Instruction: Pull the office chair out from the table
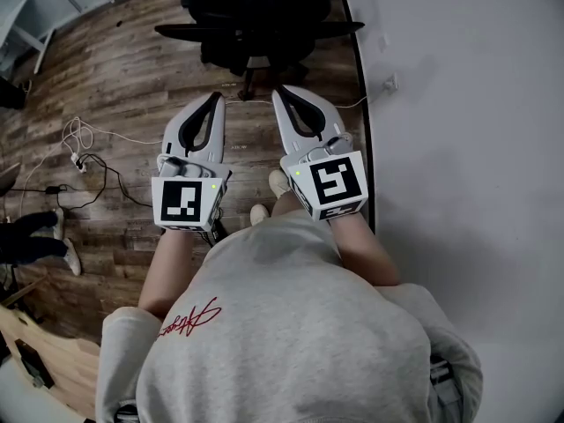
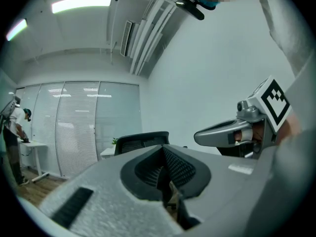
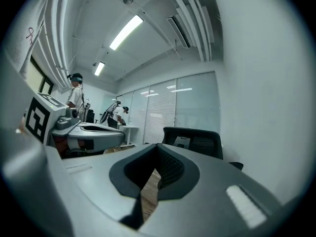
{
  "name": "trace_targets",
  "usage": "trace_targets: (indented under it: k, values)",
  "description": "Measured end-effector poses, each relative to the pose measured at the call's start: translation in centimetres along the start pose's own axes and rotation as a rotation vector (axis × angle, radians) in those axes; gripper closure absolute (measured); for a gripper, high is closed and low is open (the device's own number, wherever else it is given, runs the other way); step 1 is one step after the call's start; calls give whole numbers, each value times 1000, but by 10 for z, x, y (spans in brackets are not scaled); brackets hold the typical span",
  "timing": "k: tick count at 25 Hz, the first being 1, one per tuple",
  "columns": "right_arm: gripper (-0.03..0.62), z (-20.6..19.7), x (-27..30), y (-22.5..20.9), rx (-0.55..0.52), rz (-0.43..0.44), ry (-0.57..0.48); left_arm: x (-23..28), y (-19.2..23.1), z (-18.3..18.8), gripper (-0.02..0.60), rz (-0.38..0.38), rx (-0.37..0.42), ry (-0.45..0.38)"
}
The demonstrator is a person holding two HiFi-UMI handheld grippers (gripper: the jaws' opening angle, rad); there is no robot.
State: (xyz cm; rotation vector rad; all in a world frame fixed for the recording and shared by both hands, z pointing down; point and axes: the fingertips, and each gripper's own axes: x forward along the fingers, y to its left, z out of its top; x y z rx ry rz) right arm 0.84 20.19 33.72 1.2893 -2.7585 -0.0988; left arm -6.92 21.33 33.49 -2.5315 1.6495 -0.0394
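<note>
Head view: my left tool point(image 1: 216, 97) and right tool point(image 1: 280, 92) are both clenched empty over the plank floor point(image 1: 115, 69), the office chair point(image 1: 256, 20) ahead beside the white wall point(image 1: 467, 104).

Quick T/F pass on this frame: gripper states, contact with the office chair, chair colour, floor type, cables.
1. The left gripper and the right gripper are both shut, with nothing between the jaws. True.
2. The left gripper is clamped on the office chair. False: the chair stands ahead, apart from both grippers.
3. The office chair is black. True.
4. The floor is carpeted. False: it is wood planks.
5. Cables lie on the floor at the person's left. True.
</note>
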Motion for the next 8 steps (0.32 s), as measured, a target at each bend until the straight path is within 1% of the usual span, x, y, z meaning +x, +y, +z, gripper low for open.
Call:
trace_targets:
  k: [3,8]
  values:
    - [592,-2,1,2,-4,2,3,0,1,0,583,0,-1,-8]
    - [592,-3,2,5,4,4,-4,-2,2,-5,583,-4,16,16]
